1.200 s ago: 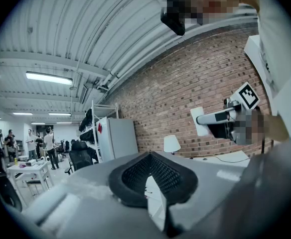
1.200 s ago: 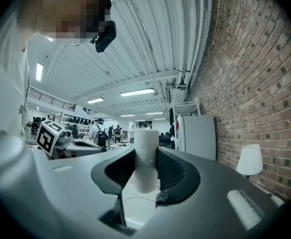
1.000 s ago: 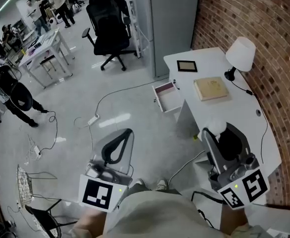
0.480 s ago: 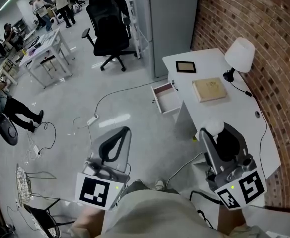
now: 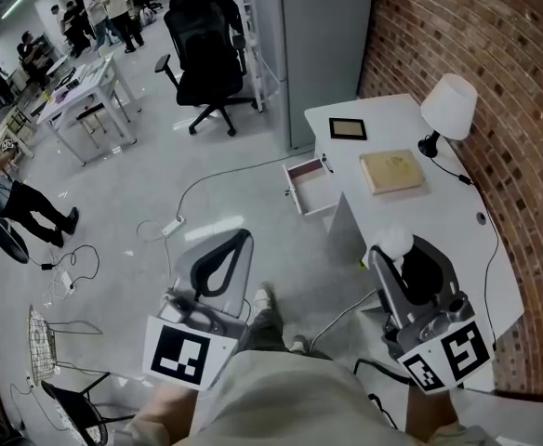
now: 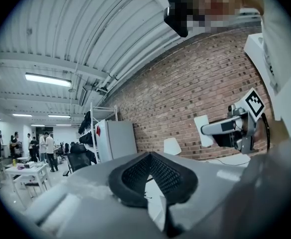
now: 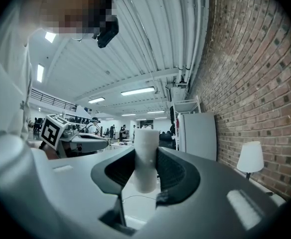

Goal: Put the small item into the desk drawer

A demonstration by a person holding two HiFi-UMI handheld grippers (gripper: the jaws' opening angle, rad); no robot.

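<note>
- Right gripper (image 7: 146, 152) grips a small white cylinder (image 5: 394, 242) upright between its pads, over a curved white desk (image 5: 457, 216).
- Left gripper (image 6: 148, 154), jaws together, carries nothing.
- Pulled-out white desk drawer (image 5: 311, 189) stands well apart from the cylinder.

Bright, even light, fisheye edges, soft foreground

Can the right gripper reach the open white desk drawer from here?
Probably yes: the open white desk drawer stands unobstructed, though the right gripper, holding a white cylinder, is some way short.
</note>
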